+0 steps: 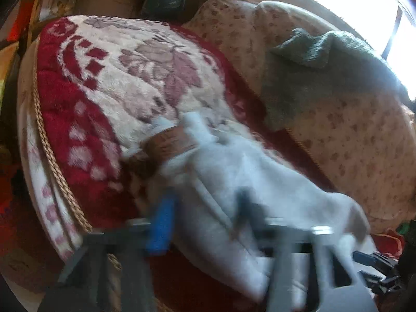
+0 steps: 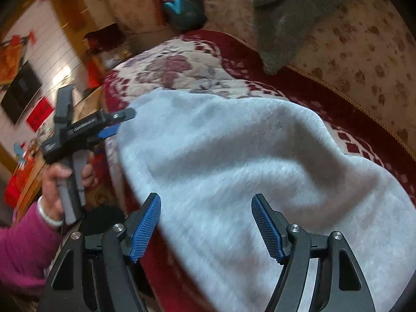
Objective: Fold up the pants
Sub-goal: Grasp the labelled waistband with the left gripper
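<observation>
The pale grey fleece pants lie on a red and cream floral blanket. In the left wrist view the pants show a brown waistband. My left gripper is blurred; its blue and dark fingers stand apart with pants cloth between them. In the right wrist view the left gripper is at the pants' left edge. My right gripper is open, its blue pads either side of the pants' near part, touching nothing.
A beige sofa back with leaf print runs along the right. A grey-green cloth lies on it. A blue bag sits at the far end. A table with red items is at the left.
</observation>
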`<state>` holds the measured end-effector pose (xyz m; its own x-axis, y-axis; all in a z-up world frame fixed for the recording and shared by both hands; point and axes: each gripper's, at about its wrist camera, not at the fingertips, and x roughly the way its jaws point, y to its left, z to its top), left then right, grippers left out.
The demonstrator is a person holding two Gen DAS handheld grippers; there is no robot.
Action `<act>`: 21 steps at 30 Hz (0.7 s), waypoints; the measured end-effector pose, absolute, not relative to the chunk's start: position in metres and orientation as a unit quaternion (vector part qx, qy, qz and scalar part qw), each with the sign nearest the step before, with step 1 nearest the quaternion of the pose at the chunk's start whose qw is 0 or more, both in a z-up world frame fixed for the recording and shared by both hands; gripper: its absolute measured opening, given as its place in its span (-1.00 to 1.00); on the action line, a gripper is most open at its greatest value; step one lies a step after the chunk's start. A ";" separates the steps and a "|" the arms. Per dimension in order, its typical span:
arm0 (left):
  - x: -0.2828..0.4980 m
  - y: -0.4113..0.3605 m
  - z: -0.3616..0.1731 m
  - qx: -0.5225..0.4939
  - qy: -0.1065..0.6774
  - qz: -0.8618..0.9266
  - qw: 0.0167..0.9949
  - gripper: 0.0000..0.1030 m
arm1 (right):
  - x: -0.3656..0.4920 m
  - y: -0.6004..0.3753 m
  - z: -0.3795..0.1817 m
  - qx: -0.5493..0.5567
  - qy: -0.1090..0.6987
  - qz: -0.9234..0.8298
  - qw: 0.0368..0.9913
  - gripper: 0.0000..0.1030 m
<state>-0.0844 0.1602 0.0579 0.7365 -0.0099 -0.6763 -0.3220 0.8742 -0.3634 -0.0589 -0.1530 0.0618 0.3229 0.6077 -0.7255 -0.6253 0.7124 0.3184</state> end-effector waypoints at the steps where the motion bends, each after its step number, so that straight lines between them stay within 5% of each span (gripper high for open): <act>1: -0.083 0.165 0.055 -0.244 0.352 0.079 0.900 -0.36 | -0.055 -0.153 0.059 -0.004 0.445 0.371 0.815 0.49; 9: -0.088 0.176 0.044 -0.243 0.348 0.088 0.901 -0.50 | -0.062 -0.130 0.031 -0.077 0.442 0.341 0.826 0.51; 12: -0.098 0.177 0.046 -0.250 0.349 0.089 0.899 0.04 | -0.057 -0.129 0.043 -0.073 0.452 0.354 0.815 0.52; 14: -0.113 0.184 0.049 -0.276 0.336 0.089 0.896 0.66 | -0.054 -0.128 0.060 -0.066 0.435 0.371 0.818 0.52; 21: -0.134 0.189 0.043 -0.327 0.346 0.087 0.875 0.70 | -0.026 -0.066 0.096 -0.127 0.390 0.426 0.806 0.54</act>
<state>-0.1342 0.1892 0.0435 0.7454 -0.0740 -0.6625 -0.3787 0.7709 -0.5121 -0.0255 -0.0656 0.0964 0.3333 0.5874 -0.7375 -0.7861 0.6050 0.1267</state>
